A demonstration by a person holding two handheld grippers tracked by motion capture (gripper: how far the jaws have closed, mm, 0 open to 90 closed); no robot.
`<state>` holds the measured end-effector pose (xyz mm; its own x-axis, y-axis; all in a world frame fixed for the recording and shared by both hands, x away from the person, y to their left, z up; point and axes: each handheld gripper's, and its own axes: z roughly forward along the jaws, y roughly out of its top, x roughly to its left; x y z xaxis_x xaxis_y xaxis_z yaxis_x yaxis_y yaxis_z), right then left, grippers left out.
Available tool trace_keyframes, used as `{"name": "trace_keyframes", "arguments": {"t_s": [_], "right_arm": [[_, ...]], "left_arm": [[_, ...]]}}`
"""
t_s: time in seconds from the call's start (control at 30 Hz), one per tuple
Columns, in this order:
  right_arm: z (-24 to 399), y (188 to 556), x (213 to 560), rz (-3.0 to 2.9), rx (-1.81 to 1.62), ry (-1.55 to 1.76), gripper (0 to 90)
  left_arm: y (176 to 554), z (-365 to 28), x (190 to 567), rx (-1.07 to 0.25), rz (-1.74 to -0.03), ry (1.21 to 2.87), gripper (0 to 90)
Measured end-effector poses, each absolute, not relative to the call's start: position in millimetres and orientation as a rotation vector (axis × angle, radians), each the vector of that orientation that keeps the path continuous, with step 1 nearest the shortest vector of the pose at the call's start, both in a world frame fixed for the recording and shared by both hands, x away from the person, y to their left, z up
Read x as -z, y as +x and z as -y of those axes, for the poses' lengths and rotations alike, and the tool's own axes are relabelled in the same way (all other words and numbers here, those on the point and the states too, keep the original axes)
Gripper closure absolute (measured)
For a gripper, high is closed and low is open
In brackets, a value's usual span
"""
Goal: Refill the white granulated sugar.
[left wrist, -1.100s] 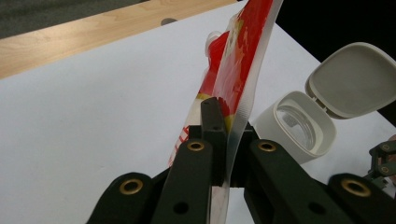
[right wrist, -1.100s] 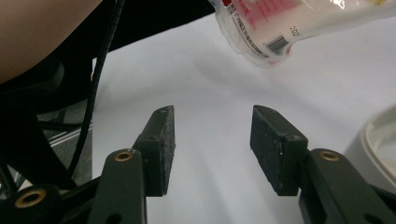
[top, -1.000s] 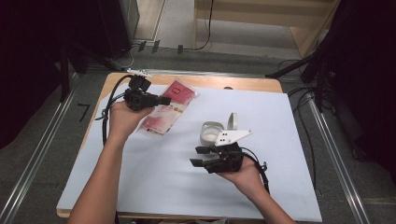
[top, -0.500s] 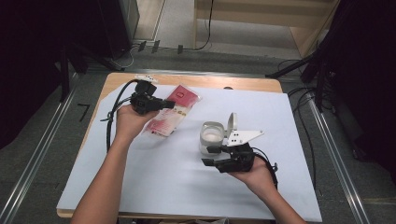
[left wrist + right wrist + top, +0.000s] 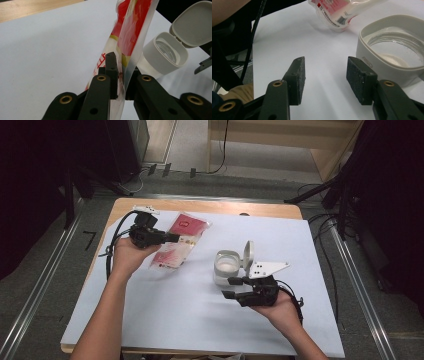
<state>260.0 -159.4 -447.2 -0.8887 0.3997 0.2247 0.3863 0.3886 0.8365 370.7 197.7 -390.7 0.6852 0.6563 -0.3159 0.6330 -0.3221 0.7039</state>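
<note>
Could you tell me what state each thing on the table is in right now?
Red-and-clear pouch: clamped by the left tool, lifted at that end.
Jar: upright, flip lid open, a little white powder inside.
Right tool: open, nothing between its pads, beside the jar.

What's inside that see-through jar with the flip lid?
The jar stands open, its lid flipped back. A little white powder lies on the bottom; the rest looks empty. The thick white collar hides the near inside wall.
</note>
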Motion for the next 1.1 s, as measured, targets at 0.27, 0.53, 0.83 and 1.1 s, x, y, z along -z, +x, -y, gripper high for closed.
{"name": "trace_keyframes", "arguments": {"t_s": [0.27, 0.53, 0.83, 1.1], "right_arm": [[161, 262, 446, -2.603, -1.575, 0.73, 50.1], [158, 262, 446, -2.622, -1.557, 0.718, 50.5], [157, 263, 447, -2.619, -1.531, 0.718, 50.3], [160, 265, 446, -2.604, -1.529, 0.736, 50.0]], "left_arm": [[362, -216, 392, -0.038, -0.997, 2.036, 84.9], [352, -235, 395, -0.019, -0.99, 2.04, 83.2], [349, -241, 394, -0.018, -0.962, 2.024, 80.7], [346, -243, 392, -0.037, -0.917, 2.033, 69.9]]}}
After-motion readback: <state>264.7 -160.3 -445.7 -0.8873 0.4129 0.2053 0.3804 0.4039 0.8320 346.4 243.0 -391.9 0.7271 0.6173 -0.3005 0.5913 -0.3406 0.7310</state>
